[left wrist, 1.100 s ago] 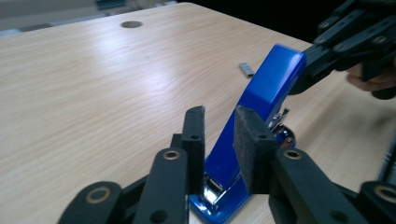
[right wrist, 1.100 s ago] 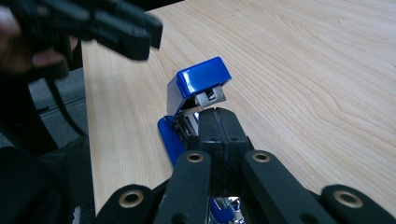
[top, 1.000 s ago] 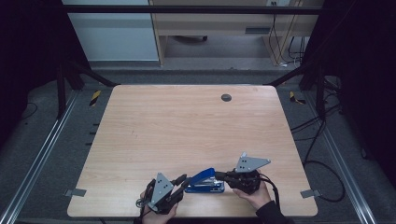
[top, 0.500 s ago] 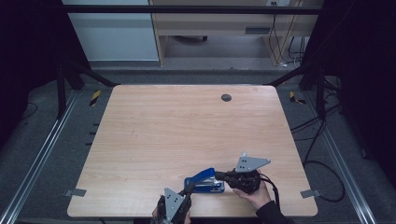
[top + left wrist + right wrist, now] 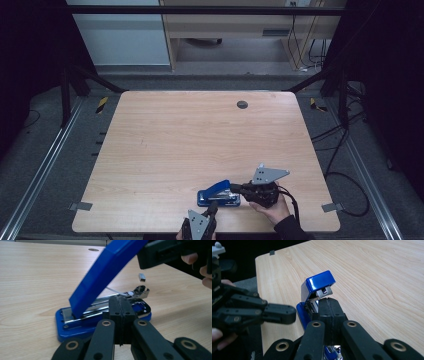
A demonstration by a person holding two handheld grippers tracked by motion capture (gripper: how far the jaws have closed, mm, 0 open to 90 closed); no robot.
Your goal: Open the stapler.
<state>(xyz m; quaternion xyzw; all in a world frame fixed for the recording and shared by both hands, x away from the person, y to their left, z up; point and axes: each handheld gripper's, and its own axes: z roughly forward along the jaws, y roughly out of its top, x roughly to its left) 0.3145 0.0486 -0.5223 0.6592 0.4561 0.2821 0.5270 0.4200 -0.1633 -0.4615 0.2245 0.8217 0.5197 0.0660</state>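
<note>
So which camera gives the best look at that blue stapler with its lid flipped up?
The left gripper view: the blue stapler fills it, lid raised, metal staple track exposed. The right gripper view shows it end-on, partly behind a claw. The high view shows it small.

Stapler [image 5: 100, 282]: bright blue lid and base, silver metal magazine between them. Left gripper [image 5: 120, 312] and right gripper [image 5: 329, 315]: black jaws with brass-coloured rivets; a grey plate tops each in the high view. Table [image 5: 200, 140]: pale wood grain, with one dark round spot well beyond both grippers. Floor around it: dark grey.
</note>
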